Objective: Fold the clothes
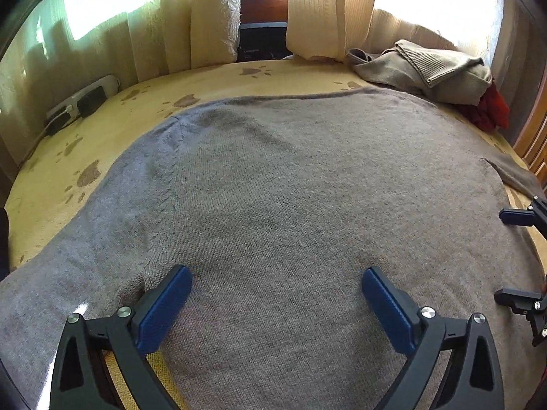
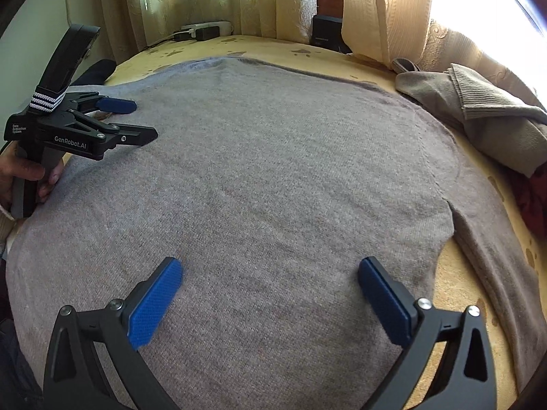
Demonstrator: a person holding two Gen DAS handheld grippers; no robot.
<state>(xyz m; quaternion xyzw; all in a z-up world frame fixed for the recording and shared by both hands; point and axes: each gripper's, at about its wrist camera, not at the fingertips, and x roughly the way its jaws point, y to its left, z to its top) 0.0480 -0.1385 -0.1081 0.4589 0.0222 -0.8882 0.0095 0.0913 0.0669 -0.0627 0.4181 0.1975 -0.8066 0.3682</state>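
Observation:
A grey knitted sweater (image 1: 280, 177) (image 2: 259, 171) lies spread flat on a yellow cover with paw prints (image 1: 143, 102) (image 2: 273, 46). One sleeve (image 1: 51, 273) runs out toward the lower left in the left wrist view. The other sleeve (image 2: 495, 266) trails to the lower right in the right wrist view. My left gripper (image 1: 276, 273) (image 2: 143, 120) stands wide open just above the sweater's body, nothing between its blue pads. My right gripper (image 2: 270, 263) (image 1: 503, 254) is open too, low over the same body, its pads apart from the cloth's edges.
A pile of beige knitwear (image 1: 427, 68) (image 2: 478, 112) sits at the back right, with a red garment (image 1: 489, 109) beside it. A power strip with plugs (image 1: 82, 102) (image 2: 205, 30) lies at the back left. Cream curtains (image 1: 212, 17) hang behind. A person's hand (image 2: 30, 174) holds the left gripper's handle.

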